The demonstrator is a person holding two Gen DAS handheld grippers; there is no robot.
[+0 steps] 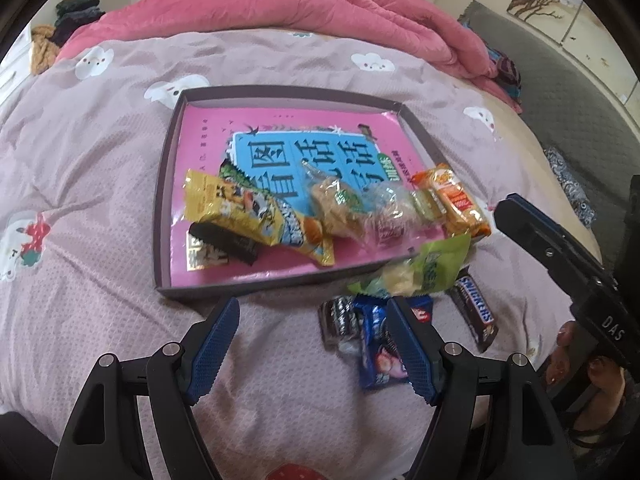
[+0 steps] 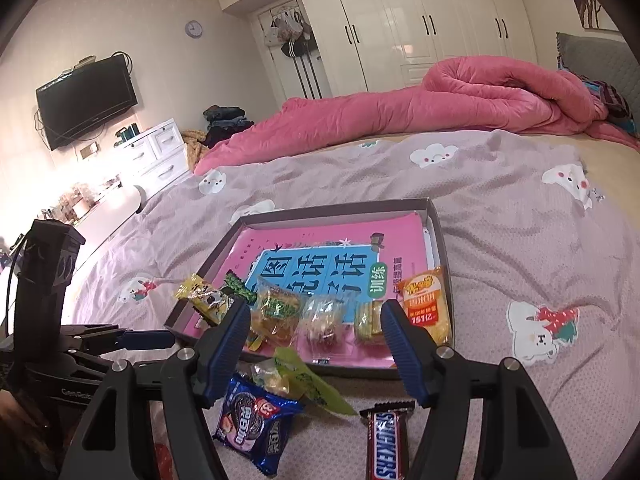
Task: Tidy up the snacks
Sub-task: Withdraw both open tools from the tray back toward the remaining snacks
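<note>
Both sets of jaws stood wide apart and held nothing. The left gripper hovered over the bed, just before the tray. The right gripper hung above the loose snacks: an Oreo pack, a Snickers bar and a green packet that leaned on the tray's near wall. These were light, crinkly and probably slippery, so I would pinch a bar across its middle and a pack at its sealed end. The low wall was the only edge to clear. The right half of the bed lay open.
</note>
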